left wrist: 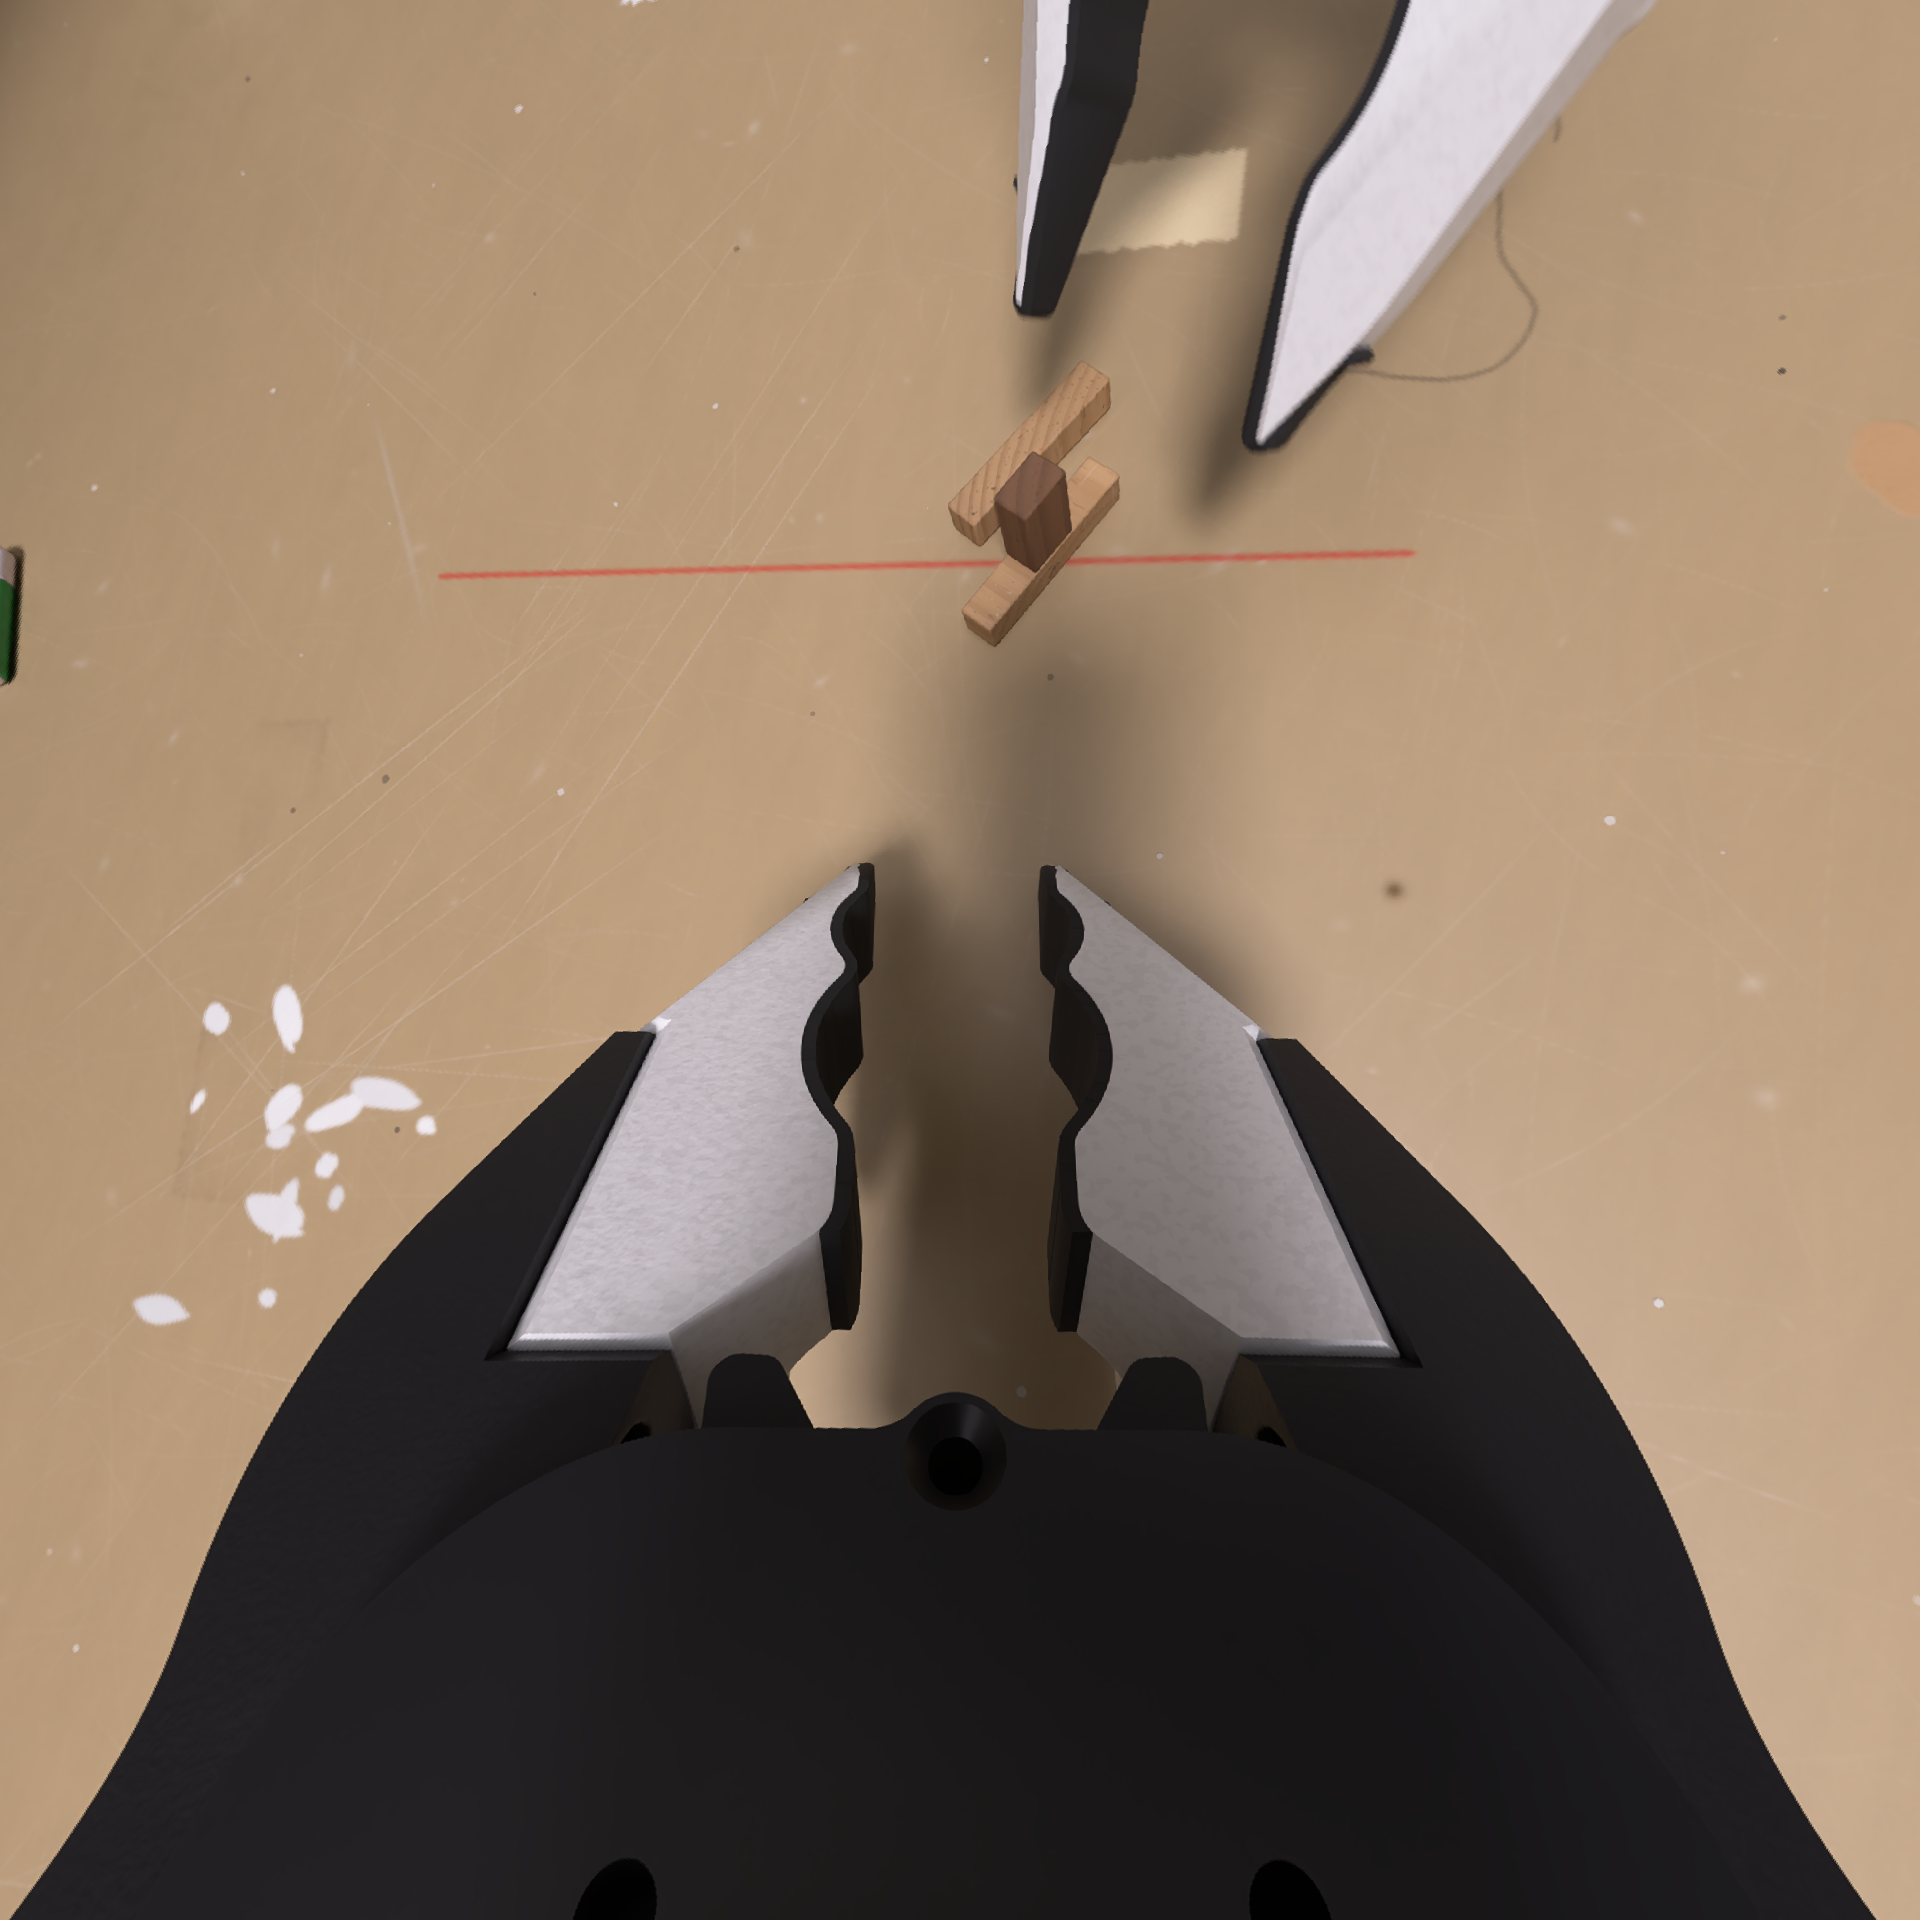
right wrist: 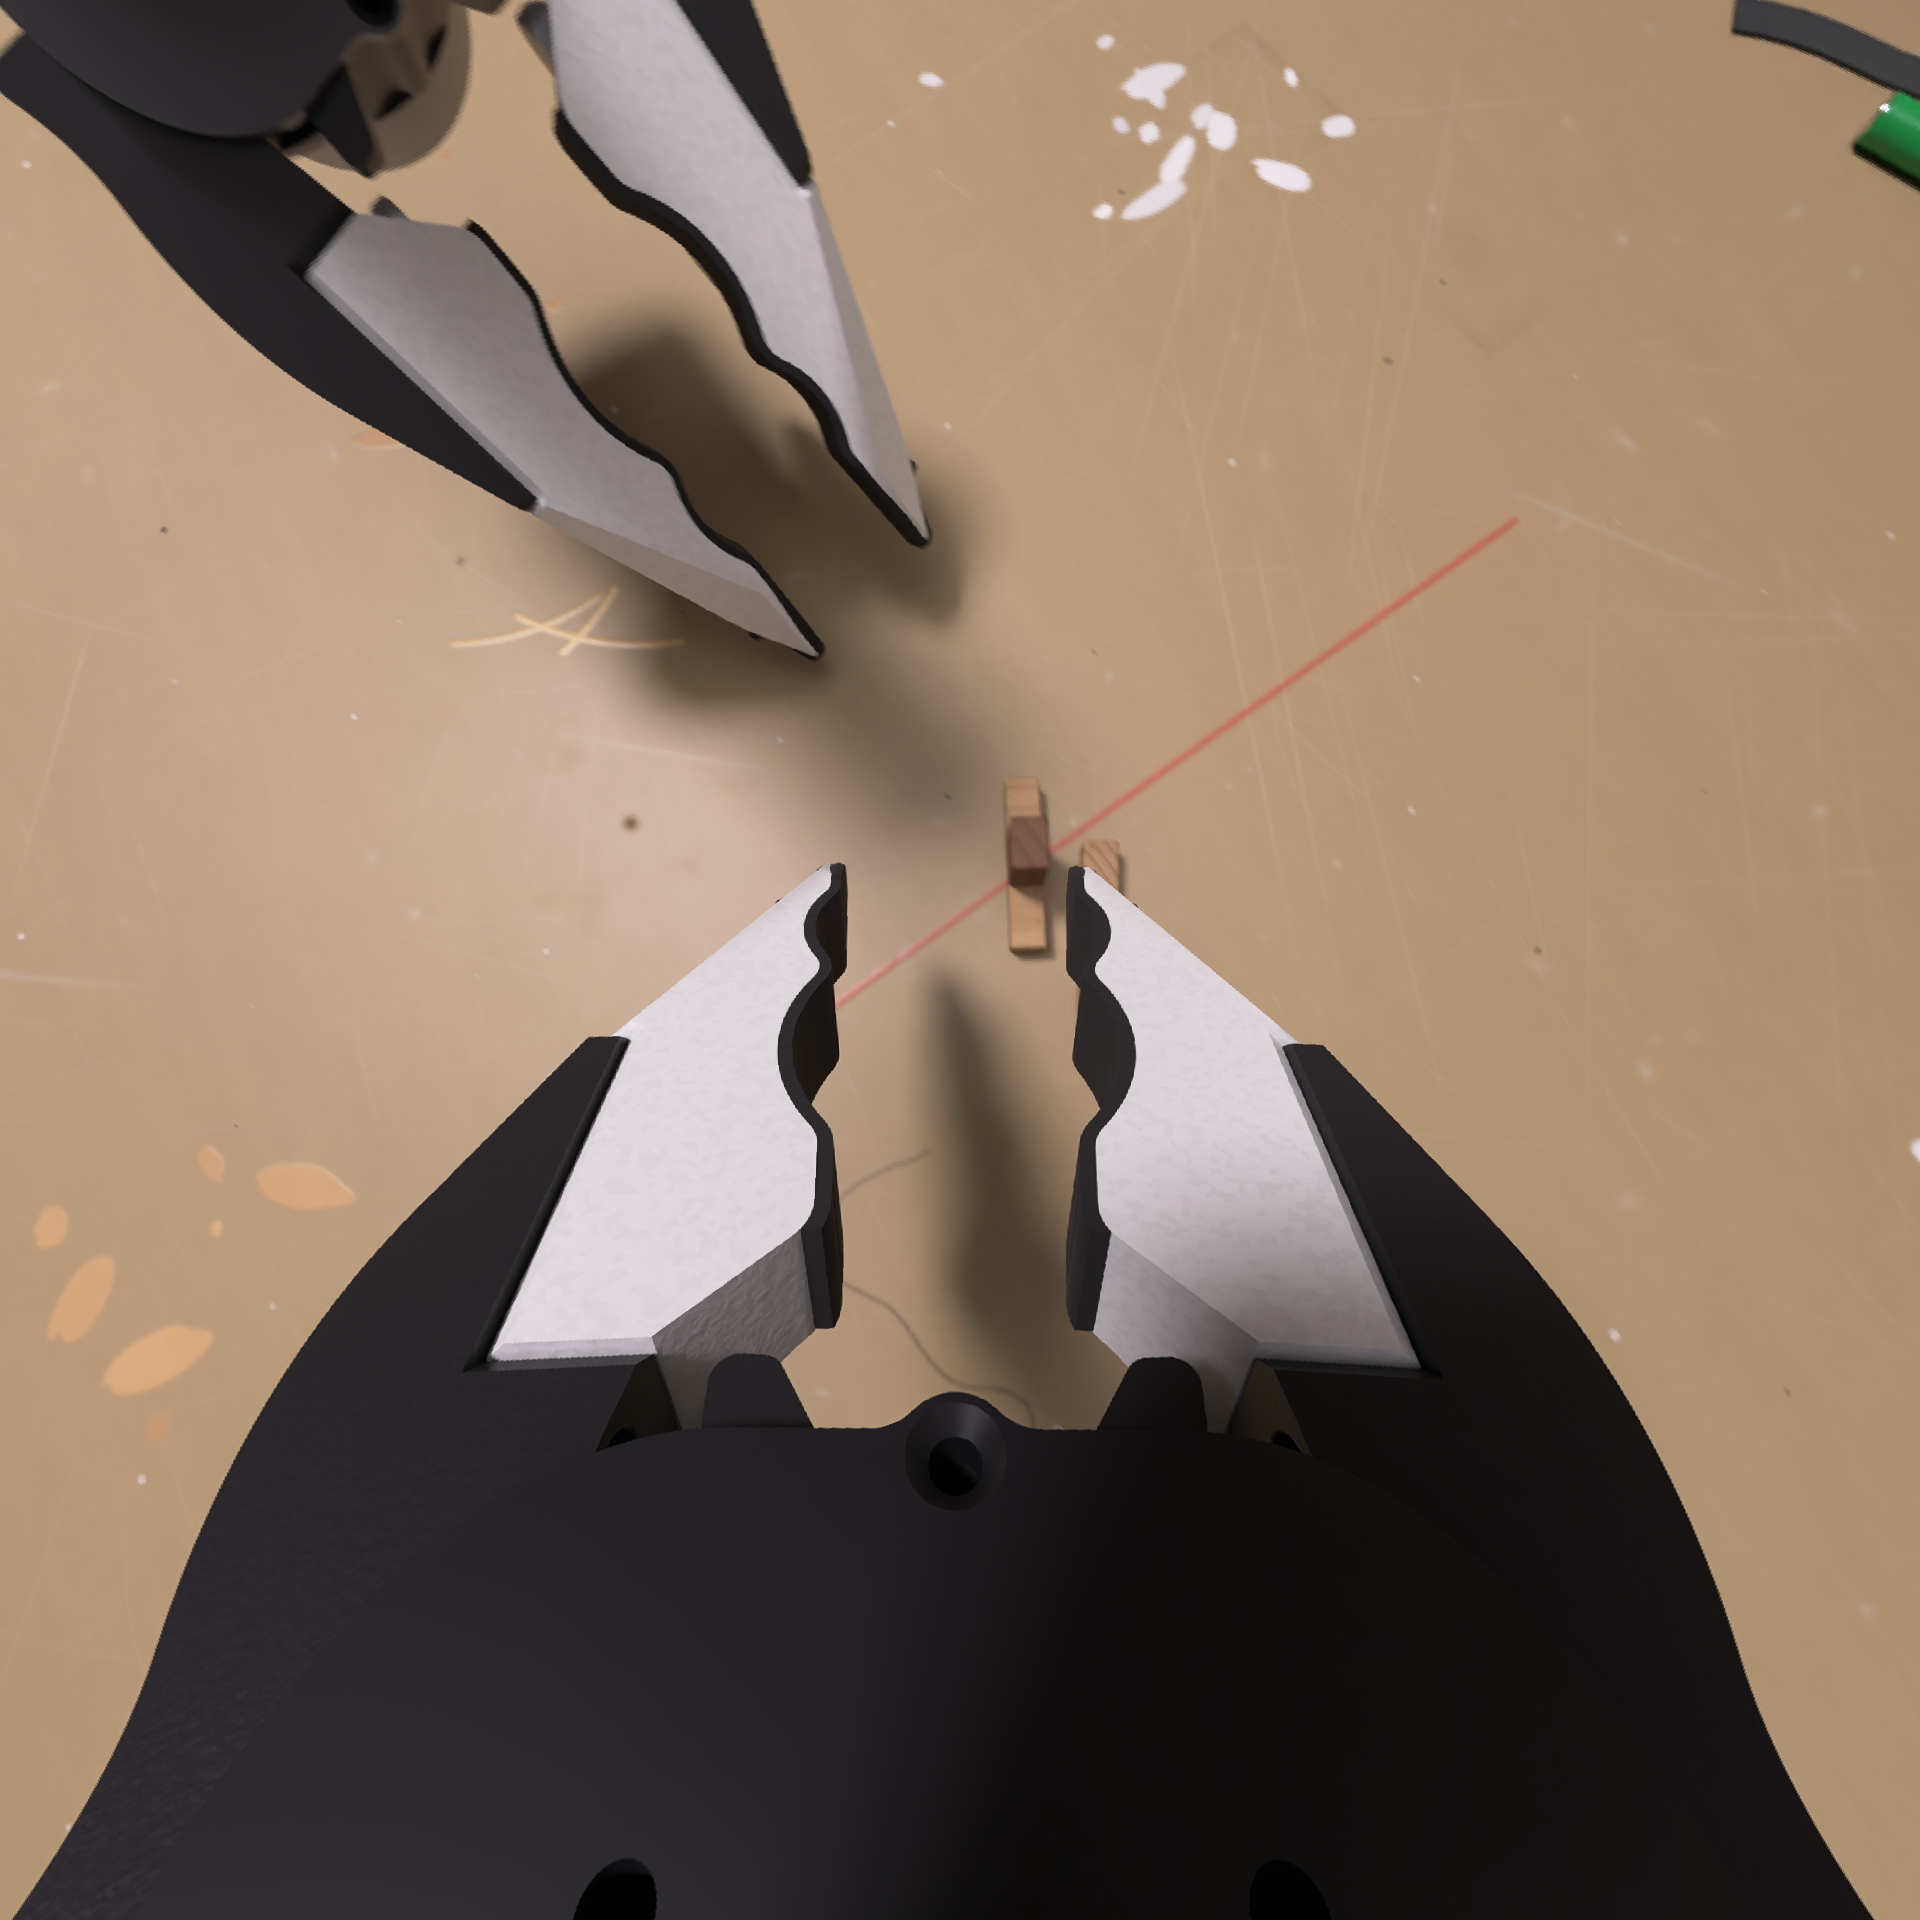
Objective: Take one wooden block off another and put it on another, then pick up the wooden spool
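Dark block (left wrist: 1031, 511) atop pale block (left wrist: 1042, 556); both claws empty, parted.

Your two wrist views look steeply down from opposite sides, well above the scuffed tan tabletop (left wrist: 520, 416), sharing the thin red line (left wrist: 727, 569) (right wrist: 1299, 665).

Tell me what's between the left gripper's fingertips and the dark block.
Mostly bare tabletop in the left wrist view; only the nearer pale block's end and a red line lie before the dark block.

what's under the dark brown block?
The dark brown block stands upright on a light wooden plank, beside a second plank. The plank's middle beneath it is covered. Both grippers hang open above the table; no spool visible.
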Action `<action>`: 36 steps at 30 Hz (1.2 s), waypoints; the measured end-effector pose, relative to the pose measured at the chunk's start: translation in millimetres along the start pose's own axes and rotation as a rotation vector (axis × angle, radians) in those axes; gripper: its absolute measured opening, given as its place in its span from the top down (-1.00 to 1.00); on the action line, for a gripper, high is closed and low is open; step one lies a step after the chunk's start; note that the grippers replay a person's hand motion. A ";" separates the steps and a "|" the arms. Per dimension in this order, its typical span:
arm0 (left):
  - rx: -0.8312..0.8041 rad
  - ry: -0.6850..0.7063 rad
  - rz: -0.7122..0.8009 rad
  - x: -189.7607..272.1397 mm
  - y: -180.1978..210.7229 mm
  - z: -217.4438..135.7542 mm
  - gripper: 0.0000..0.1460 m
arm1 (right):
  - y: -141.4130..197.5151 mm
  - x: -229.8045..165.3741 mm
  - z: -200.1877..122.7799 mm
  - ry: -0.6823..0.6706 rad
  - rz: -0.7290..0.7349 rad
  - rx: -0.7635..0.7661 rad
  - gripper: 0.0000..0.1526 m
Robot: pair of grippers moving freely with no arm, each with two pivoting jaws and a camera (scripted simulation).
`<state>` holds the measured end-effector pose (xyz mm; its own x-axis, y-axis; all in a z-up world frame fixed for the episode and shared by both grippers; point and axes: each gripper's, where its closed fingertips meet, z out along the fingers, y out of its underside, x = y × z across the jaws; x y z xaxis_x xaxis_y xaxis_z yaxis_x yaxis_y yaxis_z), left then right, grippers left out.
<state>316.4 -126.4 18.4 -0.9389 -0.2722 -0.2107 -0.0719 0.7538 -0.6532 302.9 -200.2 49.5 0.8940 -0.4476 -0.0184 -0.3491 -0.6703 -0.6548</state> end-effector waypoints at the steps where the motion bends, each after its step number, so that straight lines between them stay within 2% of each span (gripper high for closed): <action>1: 0.000 -0.002 -0.002 0.0 -0.2 -0.3 0.57 | 2.6 3.9 -2.6 0.005 0.004 -0.003 0.45; 5: 0.020 0.013 -0.012 2.5 -4.3 -1.6 0.56 | 7.1 6.0 -4.4 -0.006 -0.003 -0.010 0.45; 15: 0.065 0.046 0.002 8.5 -20.6 -1.9 0.57 | 11.4 8.2 33.2 0.049 -0.088 -0.104 0.45; 17: 0.059 0.059 0.009 11.7 -20.6 0.5 0.58 | 10.2 10.5 36.7 0.052 -0.092 -0.105 0.57; 20: 0.038 0.079 0.022 17.1 -17.7 5.0 0.61 | 9.7 15.0 37.3 0.064 -0.099 -0.109 0.90; 27: 0.035 0.129 0.021 26.4 -15.6 6.1 0.68 | 13.0 20.2 33.2 0.052 -0.073 -0.111 0.90; 34: 0.063 0.098 -0.034 29.3 -18.5 -2.8 0.62 | 19.1 32.8 24.3 0.084 -0.032 -0.114 0.90; 35: 0.079 0.091 -0.052 28.9 -19.3 -6.6 0.59 | 19.2 33.5 23.2 0.087 -0.024 -0.111 0.87; 36: 0.086 0.083 -0.068 27.9 -18.5 -10.3 0.57 | 18.3 33.9 21.8 0.093 -0.021 -0.106 0.67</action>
<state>288.1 -141.8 32.0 -0.9576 -0.2682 -0.1055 -0.1106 0.6800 -0.7249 332.9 -214.8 20.4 0.8733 -0.4824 0.0679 -0.3625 -0.7367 -0.5708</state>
